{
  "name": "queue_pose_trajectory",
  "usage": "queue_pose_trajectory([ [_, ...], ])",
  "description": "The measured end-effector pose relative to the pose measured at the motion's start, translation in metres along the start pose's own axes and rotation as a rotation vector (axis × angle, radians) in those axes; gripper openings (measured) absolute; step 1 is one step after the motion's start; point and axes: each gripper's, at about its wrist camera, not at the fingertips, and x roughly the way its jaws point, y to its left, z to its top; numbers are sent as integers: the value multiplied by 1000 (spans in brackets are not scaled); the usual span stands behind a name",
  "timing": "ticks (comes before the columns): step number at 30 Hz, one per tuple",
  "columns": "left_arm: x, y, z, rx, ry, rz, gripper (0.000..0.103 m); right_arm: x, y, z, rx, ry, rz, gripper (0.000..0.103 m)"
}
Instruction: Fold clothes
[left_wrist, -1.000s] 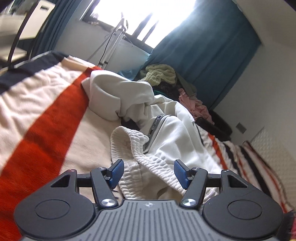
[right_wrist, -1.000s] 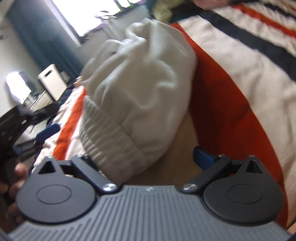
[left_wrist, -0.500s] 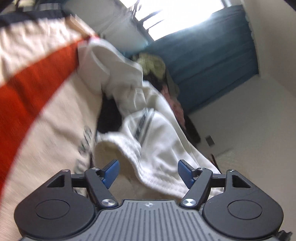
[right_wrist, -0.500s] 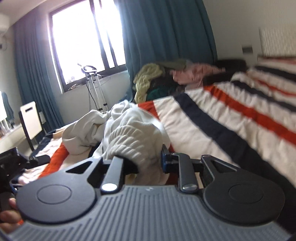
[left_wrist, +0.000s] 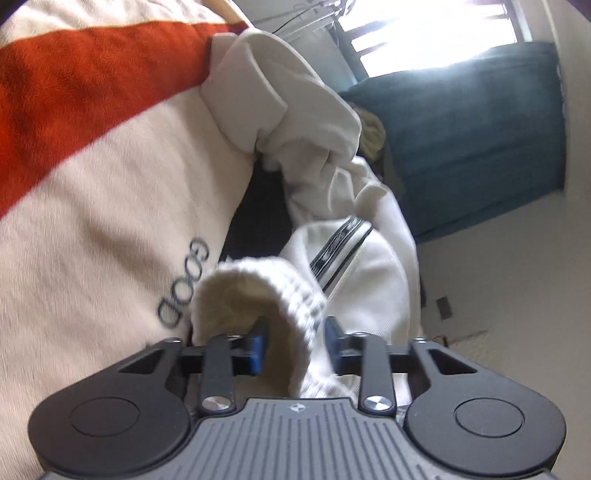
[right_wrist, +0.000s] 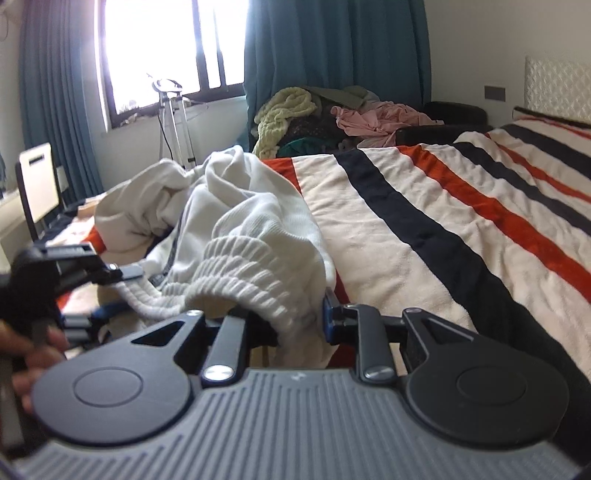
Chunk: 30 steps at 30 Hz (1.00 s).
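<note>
White zip jacket (right_wrist: 236, 206) lies crumpled on the striped blanket (right_wrist: 461, 221) of a bed, near the window-side edge. Both tools have its ribbed hem (right_wrist: 243, 266).

L gripper (left_wrist: 295, 341): jaws closing, hem band (left_wrist: 266, 291) between the 2 blue pads (left_wrist: 258, 345). Band loops up over the left-hand pad, and the cloth looks pinched from both sides. View is rolled, so the blanket tilts up at frame left; grey "GOOD" print (left_wrist: 183, 284) sits on the cream stripe just beside the hem. Jacket's zip (left_wrist: 338, 243) runs away from the tool, dark patch of cloth (left_wrist: 258, 218) beside it, and a bunched white part (left_wrist: 273, 99) lies further off.

R gripper (right_wrist: 295, 325): clamped on the other stretch of the same hem, the thick ribbed fold bulging up betw. the fingers; only the right-hand blue pad (right_wrist: 327, 317) shows, the other is buried in cloth. The hem stretches from here across to the L tool, seen at frame left in the R view (right_wrist: 74, 273), w/ a hand (right_wrist: 33, 354) on its grip.

Background: heap of other clothes (right_wrist: 332, 118) (yellow-green, pink, dark) past the bed under teal curtains (right_wrist: 332, 48), bright window (right_wrist: 166, 48), metal stand (right_wrist: 173, 110) by the sill, a chair back (right_wrist: 37, 181) at left and a white headboard (right_wrist: 554, 88) at right.
</note>
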Motion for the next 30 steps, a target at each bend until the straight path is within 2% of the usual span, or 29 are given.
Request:
queue_pose_trajectory([
  [4, -7, -11, 6, 37, 17, -52, 17, 6, 13, -3, -52, 4, 14, 25],
  [8, -1, -16, 4, 49, 59, -42, 18, 5, 22, -5, -93, -12, 48, 25],
  [10, 6, -11, 3, 26, 66, -23, 24, 3, 24, -5, -101, -13, 56, 25],
  [11, 9, -7, 4, 12, 72, -15, 37, 1, 24, -4, -100, -13, 62, 25],
  [12, 12, -4, 4, 2, 77, -8, 41, 0, 24, -4, -100, -15, 68, 24],
  [16, 23, -4, 5, 12, 106, 3, 37, -3, 29, -4, -136, -25, 71, 23],
  [18, 21, -6, 5, 24, 118, 10, 15, 1, 31, -7, -155, -20, 56, 23],
  [19, 19, -7, 5, 34, 119, 15, 14, 3, 32, -9, -164, -17, 49, 23],
  [21, 10, -14, 7, 72, 91, 24, 12, 9, 33, -10, -169, 8, 48, 23],
  [23, -7, -17, 9, 82, 19, 12, 11, 8, 36, -11, -187, 15, 65, 23],
  [28, -68, -1, 26, -112, -184, -112, 9, 0, 52, -15, -285, 4, 117, 23],
  [30, -85, 5, 34, -143, -243, -140, 6, 0, 61, -18, -334, 31, 158, 25],
])
